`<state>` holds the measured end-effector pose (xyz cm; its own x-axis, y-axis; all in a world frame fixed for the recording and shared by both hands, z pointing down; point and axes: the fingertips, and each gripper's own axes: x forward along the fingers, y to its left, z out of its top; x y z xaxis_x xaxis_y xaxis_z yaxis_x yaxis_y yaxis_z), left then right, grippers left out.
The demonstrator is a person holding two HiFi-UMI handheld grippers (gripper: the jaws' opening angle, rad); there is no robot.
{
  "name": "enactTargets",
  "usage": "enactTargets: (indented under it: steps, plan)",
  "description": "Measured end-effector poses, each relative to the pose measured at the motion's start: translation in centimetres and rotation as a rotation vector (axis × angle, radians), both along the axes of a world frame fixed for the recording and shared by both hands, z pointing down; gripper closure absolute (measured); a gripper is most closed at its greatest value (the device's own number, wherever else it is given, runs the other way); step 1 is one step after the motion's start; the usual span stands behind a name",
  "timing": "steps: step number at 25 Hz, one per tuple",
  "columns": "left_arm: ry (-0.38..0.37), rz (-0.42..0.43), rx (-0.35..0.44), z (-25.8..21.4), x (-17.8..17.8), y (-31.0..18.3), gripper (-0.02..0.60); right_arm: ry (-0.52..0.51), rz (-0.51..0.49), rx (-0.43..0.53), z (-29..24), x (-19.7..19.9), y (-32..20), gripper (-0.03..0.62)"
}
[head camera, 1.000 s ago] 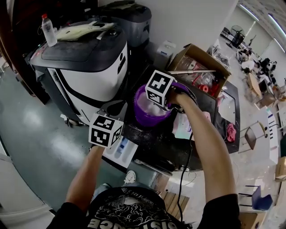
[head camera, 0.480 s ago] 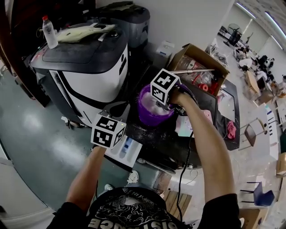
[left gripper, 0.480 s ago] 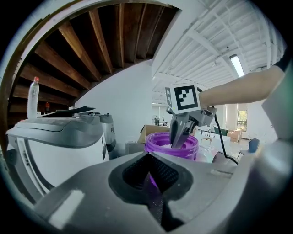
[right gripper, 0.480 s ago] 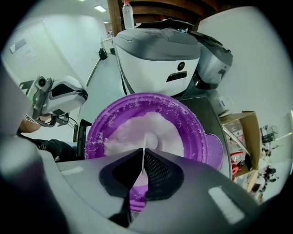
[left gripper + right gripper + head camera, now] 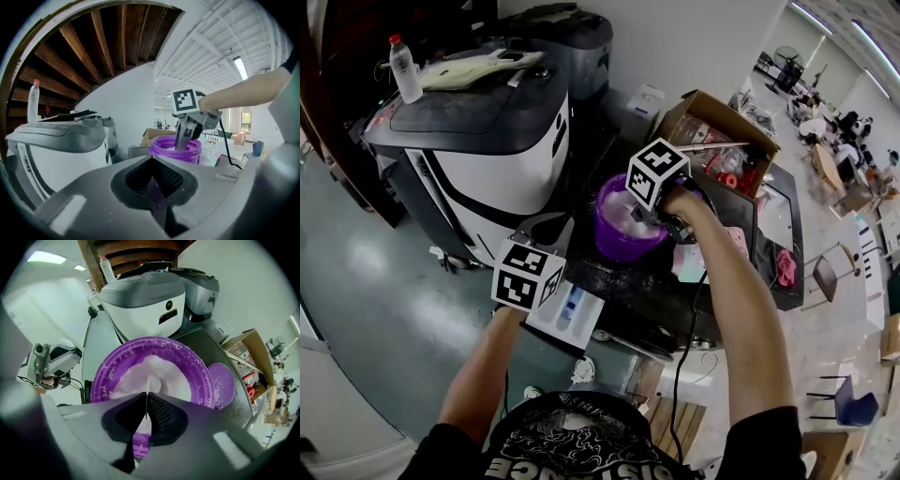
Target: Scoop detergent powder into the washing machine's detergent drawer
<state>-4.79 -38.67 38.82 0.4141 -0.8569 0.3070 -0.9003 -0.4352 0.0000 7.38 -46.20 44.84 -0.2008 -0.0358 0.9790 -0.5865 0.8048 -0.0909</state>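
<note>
A purple tub point(image 5: 617, 236) of white detergent powder point(image 5: 154, 373) stands on the dark machine top. My right gripper point(image 5: 146, 409) points down into the tub, shut on the thin white handle of a scoop point(image 5: 148, 391) whose bowl rests in the powder. The left gripper view shows that gripper point(image 5: 182, 139) dipping into the tub point(image 5: 174, 151). The white detergent drawer point(image 5: 568, 314) with blue compartments stands pulled out below the tub. My left gripper point(image 5: 528, 275) hovers at the drawer's left end; its jaws point(image 5: 152, 182) are shut with nothing seen between them.
A white and black appliance point(image 5: 478, 131) with a bottle point(image 5: 403, 66) on top stands to the left. The tub's purple lid point(image 5: 221, 383) lies beside it. An open cardboard box point(image 5: 722, 141) sits behind. A cable point(image 5: 682, 356) hangs from the right gripper.
The right gripper with the scoop has shifted slightly toward the far right side of the tub. The left gripper has stayed by the drawer.
</note>
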Motion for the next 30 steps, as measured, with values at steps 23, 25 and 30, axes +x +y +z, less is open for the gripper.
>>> enactTargets:
  steps: [23,25,30]
  plan:
    - [0.004,0.056,0.017,-0.8,1.4,1.0,0.580,-0.371,0.285,-0.054,-3.2,-1.7,0.4,0.557]
    - [0.001,0.062,0.020,-0.9,1.5,1.1,0.580,-0.432,0.330,-0.061,-3.7,-1.9,0.3,0.557]
    - [-0.001,0.076,0.027,-1.2,2.0,1.1,0.580,-0.576,0.447,-0.075,-4.7,-1.5,0.2,0.557]
